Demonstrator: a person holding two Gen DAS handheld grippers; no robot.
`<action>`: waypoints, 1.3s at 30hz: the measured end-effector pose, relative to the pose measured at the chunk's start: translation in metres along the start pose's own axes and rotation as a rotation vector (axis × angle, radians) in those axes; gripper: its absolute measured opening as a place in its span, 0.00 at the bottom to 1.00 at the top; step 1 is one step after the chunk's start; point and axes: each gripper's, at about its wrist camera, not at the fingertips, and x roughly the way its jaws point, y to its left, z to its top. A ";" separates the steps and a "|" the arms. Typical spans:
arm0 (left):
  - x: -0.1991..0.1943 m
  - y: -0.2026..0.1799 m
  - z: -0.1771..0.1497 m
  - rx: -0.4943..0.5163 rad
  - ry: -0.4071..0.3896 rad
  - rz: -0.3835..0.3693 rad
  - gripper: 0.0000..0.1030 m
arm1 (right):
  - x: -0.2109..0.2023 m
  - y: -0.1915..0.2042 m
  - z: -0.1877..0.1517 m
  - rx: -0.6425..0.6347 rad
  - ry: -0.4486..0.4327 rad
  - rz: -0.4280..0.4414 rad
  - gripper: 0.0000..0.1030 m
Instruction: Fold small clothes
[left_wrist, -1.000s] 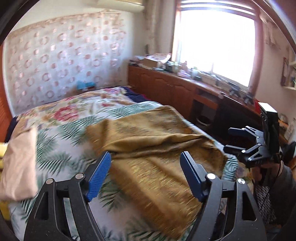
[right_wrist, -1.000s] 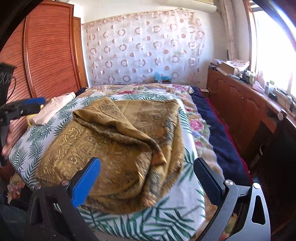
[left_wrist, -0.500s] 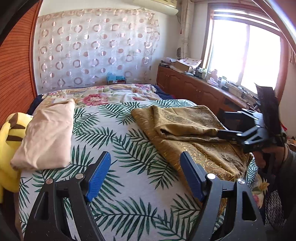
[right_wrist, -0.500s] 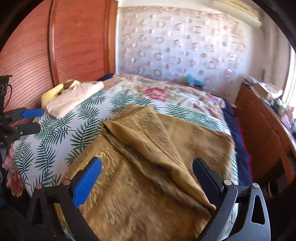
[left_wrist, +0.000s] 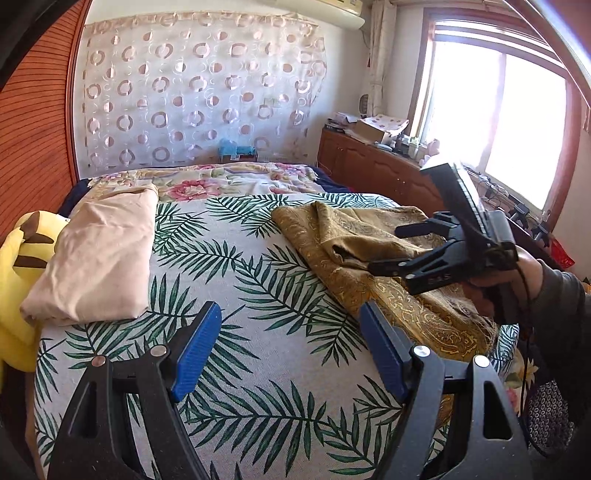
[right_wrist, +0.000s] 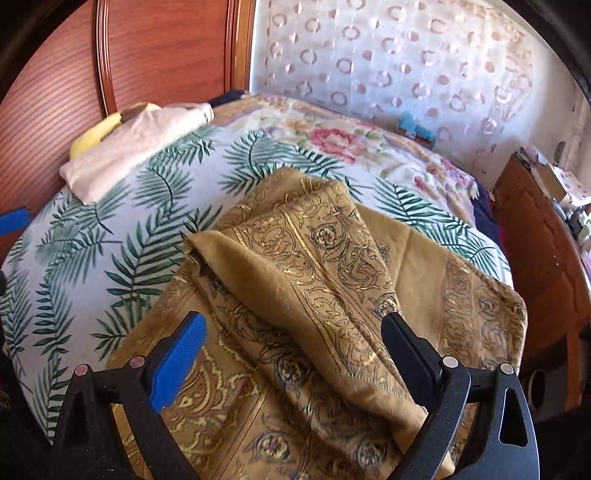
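Gold patterned cloth (right_wrist: 325, 302) lies rumpled on the bed (left_wrist: 258, 280), toward its window-side edge; one flap is folded over the middle, forming a raised ridge. Right gripper (right_wrist: 293, 343) hovers just above the cloth, fingers (right_wrist: 181, 350) spread wide on either side of the ridge, gripping nothing. Left gripper (left_wrist: 290, 347) sits over bare palm-leaf sheet beside the cloth, fingers (left_wrist: 197, 347) spread, empty. On the far side of the bed from the cloth: folded beige garment (left_wrist: 99, 258), touching a yellow plush toy (left_wrist: 18, 266) at the bed's edge. Wooden cabinet (left_wrist: 380, 173) beyond the cloth, under the window.
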 end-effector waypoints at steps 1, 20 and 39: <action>0.000 0.000 -0.001 -0.001 0.001 -0.002 0.76 | 0.003 0.001 0.001 -0.008 0.010 0.001 0.89; 0.009 -0.015 -0.002 0.023 0.029 -0.020 0.76 | -0.030 -0.076 0.004 0.195 -0.150 -0.026 0.07; 0.013 -0.026 -0.006 0.043 0.051 -0.034 0.76 | -0.016 -0.158 0.000 0.463 -0.064 -0.283 0.06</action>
